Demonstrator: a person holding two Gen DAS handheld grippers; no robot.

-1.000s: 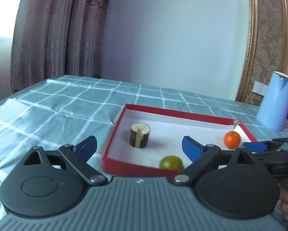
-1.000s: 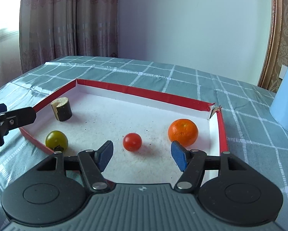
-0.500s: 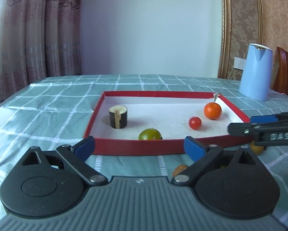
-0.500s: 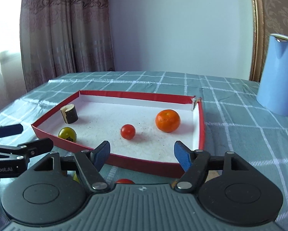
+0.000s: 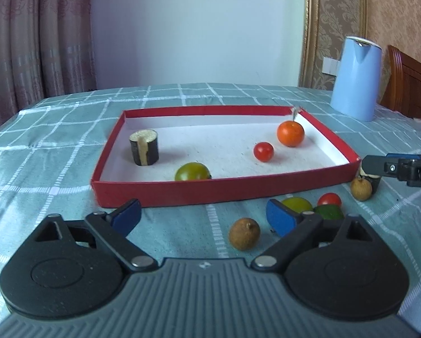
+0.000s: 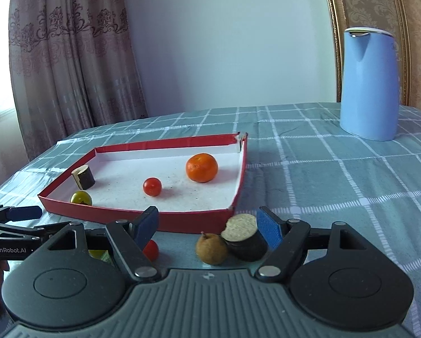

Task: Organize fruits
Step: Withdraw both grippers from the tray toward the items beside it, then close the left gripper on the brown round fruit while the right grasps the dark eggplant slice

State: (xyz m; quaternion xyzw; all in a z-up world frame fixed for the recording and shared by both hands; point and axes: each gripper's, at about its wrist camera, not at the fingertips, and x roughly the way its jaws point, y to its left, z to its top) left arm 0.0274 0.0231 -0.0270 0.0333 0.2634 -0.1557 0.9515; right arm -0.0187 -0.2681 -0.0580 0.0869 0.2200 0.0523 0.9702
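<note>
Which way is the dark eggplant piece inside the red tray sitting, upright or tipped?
Upright: the eggplant piece stands on a flat end in the red tray, pale cut face up.

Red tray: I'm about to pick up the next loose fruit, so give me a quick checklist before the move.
1. Left gripper open, nothing held: ok.
2. Right gripper open, nothing held: ok.
3. Free floor in the red tray between the orange and the eggplant piece: ok.
4. Brown fruit apart from its neighbours: ok.
5. Dark eggplant chunk touching the brown fruit beside it: not ok.
</note>
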